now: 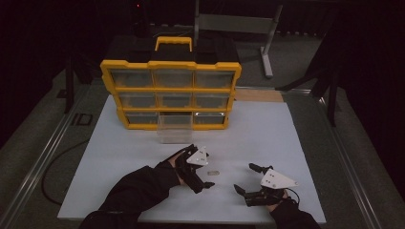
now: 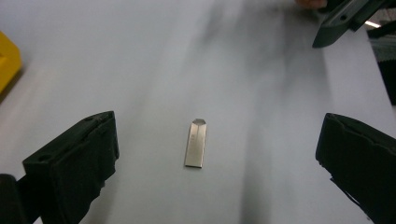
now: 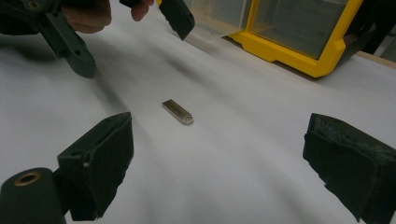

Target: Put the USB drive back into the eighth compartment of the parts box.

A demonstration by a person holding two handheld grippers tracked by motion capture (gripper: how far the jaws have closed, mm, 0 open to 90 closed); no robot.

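High view: a small metal USB stick is seen lying flat on the white worktop, between the left gripper and the right gripper and touched by neither. Behind it, a yellow organizer with clear drawers is standing upright, and one clear drawer of the bottom row is pulled out toward the person, probably so that the stick can be put inside.

In the left gripper view, the stick is framed almost in the middle between the two black jaws, which are spread wide. Its long side is pointing away from the camera, so the jaws are placed across its narrow width; this looks like a preparation for a pinch on the long edges. The gripper is held above the worktop, not yet lowered around the stick.

In the right gripper view, the stick is lying farther ahead and turned at an angle. The jaws of this gripper are spread wide too and nothing is held in them. It is judged that this gripper is only waiting beside, while the left one is better aligned for the pick.
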